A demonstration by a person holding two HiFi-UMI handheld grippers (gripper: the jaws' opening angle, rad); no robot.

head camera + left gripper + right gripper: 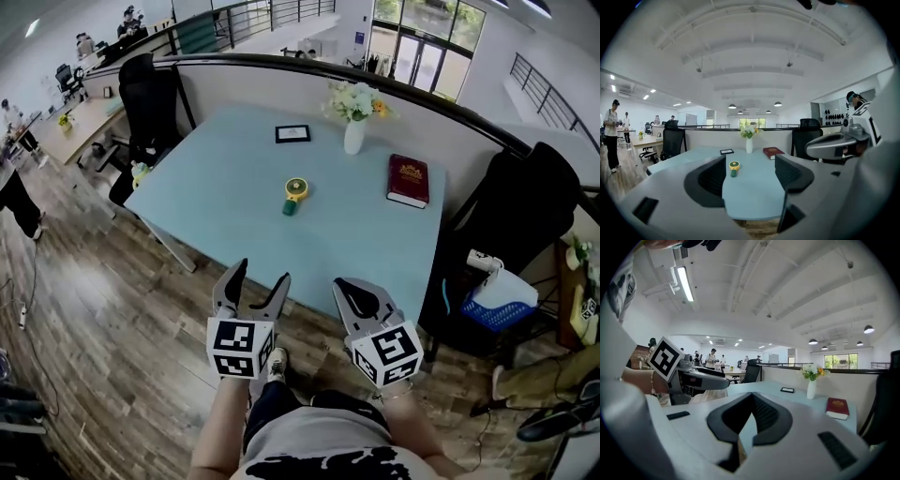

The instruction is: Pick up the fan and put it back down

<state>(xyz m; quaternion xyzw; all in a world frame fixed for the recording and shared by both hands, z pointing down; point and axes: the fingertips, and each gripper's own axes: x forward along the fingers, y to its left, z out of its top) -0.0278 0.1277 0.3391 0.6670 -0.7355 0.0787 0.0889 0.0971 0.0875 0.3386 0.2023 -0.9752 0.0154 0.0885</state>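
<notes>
left gripper open, right gripper closed, both at the table's near edge

left gripper (260, 277) hangs at the near edge of the pale blue table (216, 202), above the wooden floor (103, 309), its jaws spread wide and holding nothing. in the left gripper view the fan (295, 192) shows through that gap, well ahead on the tabletop. right gripper (356, 294) is just beside it at the same edge, its jaw tips pressed together and empty.

the fan lies near the middle of the table, with a yellow round head and a green handle that points toward the near edge. bare tabletop surrounds it on every side, with a broad strip between it and the grippers. a red book (408, 180) lies flat near the right edge, well apart from the fan. a white vase (353, 137) of flowers stands by the far edge, and a small dark frame (292, 133) lies to its left.

a black chair (145, 94) stands at the far left corner. another dark chair (525, 202) crowds the right side, with a blue basket (502, 307) beside it. open floor runs along the table's left side.
</notes>
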